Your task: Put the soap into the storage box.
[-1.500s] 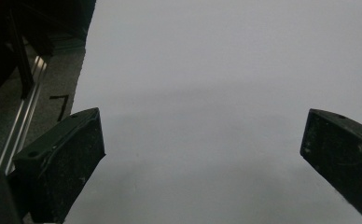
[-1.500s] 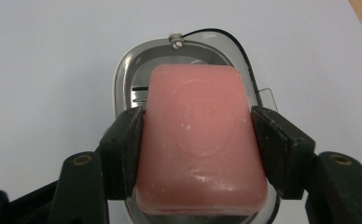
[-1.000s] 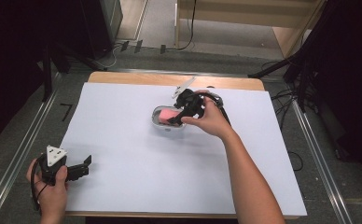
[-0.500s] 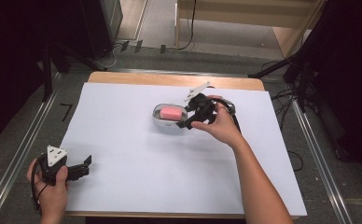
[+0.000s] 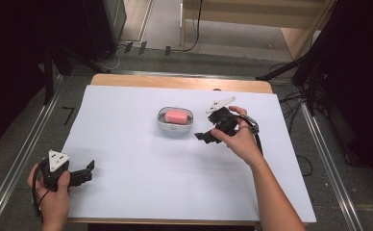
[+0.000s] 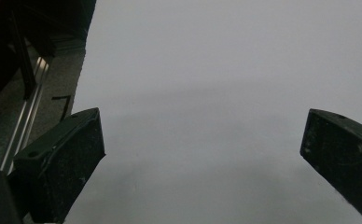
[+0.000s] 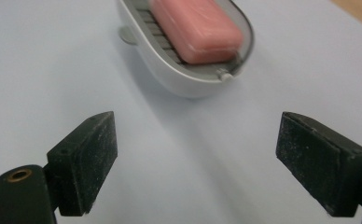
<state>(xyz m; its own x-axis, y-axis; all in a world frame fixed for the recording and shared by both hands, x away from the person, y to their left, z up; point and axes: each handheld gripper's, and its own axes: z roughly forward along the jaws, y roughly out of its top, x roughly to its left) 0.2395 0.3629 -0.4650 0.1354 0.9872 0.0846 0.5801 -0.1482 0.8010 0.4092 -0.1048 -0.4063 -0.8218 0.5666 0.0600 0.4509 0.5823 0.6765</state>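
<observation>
A pink bar of soap (image 5: 176, 116) (image 7: 195, 25) lies in a white soap dish (image 5: 175, 127) (image 7: 179, 79) near the middle of the white table sheet. My right gripper (image 5: 205, 136) (image 7: 207, 161) sits just to the right of the dish, apart from it, and its jaws have just been opening; they stand open with nothing between them. My left gripper (image 5: 86, 172) (image 6: 202, 154) rests at the table's front left corner, open, with bare sheet between its jaws.
The white sheet (image 5: 141, 178) covers most of the wooden table (image 5: 175, 81). Metal rails (image 5: 18, 163) run along both sides of the table. Cables (image 5: 295, 101) lie on the floor at the right. A wooden shelf (image 5: 252, 19) stands behind the table.
My right gripper has let go of the soap dish, drawn back to the right of it and opened its jaws. The dish with the soap stays put. The left hand has not moved.
</observation>
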